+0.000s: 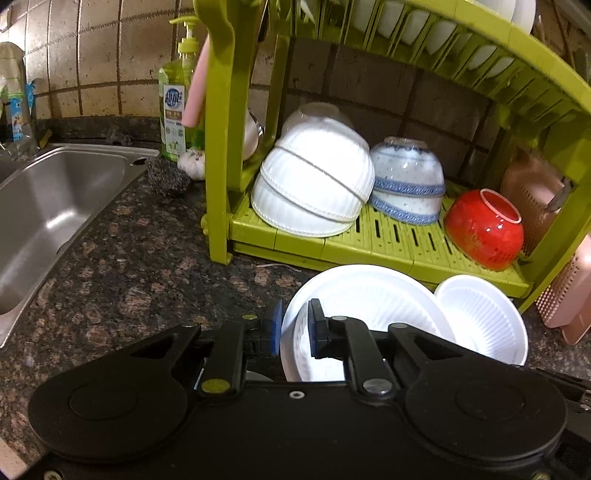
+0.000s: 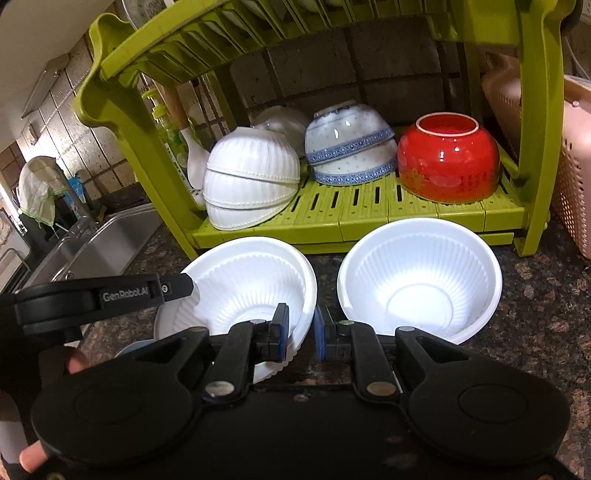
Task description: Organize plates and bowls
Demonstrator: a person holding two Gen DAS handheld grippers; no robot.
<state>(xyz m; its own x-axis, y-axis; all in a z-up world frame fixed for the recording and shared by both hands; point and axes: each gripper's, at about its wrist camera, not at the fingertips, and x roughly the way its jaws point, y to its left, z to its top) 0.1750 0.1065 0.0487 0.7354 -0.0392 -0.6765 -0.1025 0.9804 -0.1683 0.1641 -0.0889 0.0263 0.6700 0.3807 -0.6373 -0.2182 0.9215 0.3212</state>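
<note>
Nested white plastic bowls (image 1: 369, 295) (image 2: 251, 280) sit tilted on the dark granite counter in front of the green dish rack (image 1: 369, 243) (image 2: 369, 218). My left gripper (image 1: 295, 326) straddles their left rim, which fills the narrow gap between its pads. One of its fingers (image 2: 177, 288) reaches into the bowl in the right wrist view. My right gripper (image 2: 301, 332) stands slightly open at the right rim, with counter showing in the gap. A single white plastic bowl (image 1: 484, 321) (image 2: 421, 280) rests upright to the right.
The rack's lower shelf holds upturned white ribbed bowls (image 2: 251, 177), blue-patterned bowls (image 2: 349, 144) and a red bowl (image 2: 447, 158). White plates (image 1: 443, 26) stand in the upper tier. A steel sink (image 1: 55, 203), soap bottle (image 1: 173, 107) and scrubber (image 1: 168, 177) lie left. A pink basket (image 2: 576, 166) stands right.
</note>
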